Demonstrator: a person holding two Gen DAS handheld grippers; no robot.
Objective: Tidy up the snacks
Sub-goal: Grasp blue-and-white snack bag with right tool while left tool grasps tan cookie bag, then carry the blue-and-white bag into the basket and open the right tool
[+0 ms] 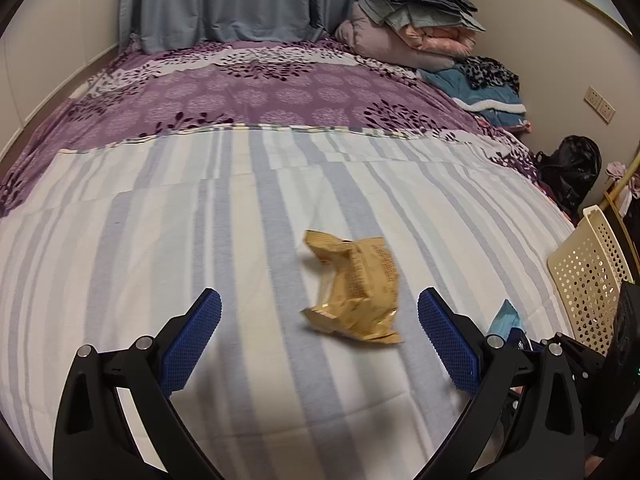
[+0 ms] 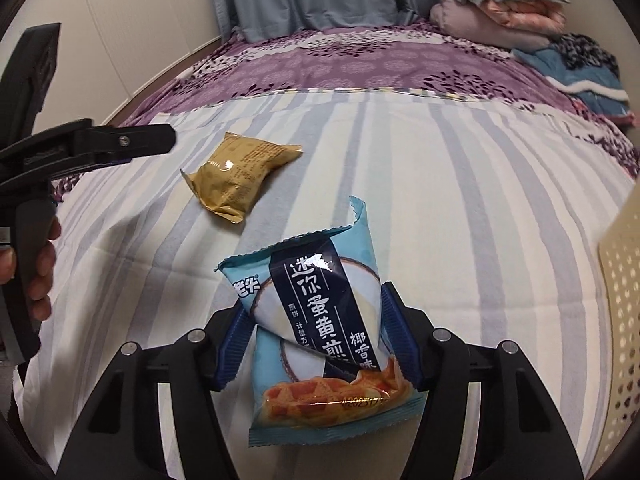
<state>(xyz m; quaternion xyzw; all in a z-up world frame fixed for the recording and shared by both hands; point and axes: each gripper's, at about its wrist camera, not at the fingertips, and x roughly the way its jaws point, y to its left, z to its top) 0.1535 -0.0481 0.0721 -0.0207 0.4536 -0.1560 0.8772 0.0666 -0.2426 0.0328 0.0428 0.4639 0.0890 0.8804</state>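
A crumpled gold snack packet lies on the striped bedsheet, just ahead of my left gripper, which is open and empty with its blue pads on either side of it. The gold packet also shows in the right wrist view. My right gripper is shut on a light blue snack packet with a dark band and Chinese text, held above the sheet. A corner of that blue packet shows past the left gripper's right finger. The left gripper shows at the left of the right wrist view.
A cream perforated plastic basket stands at the right edge of the bed and also shows in the right wrist view. Folded blankets are stacked at the far end. A black bag sits by the wall.
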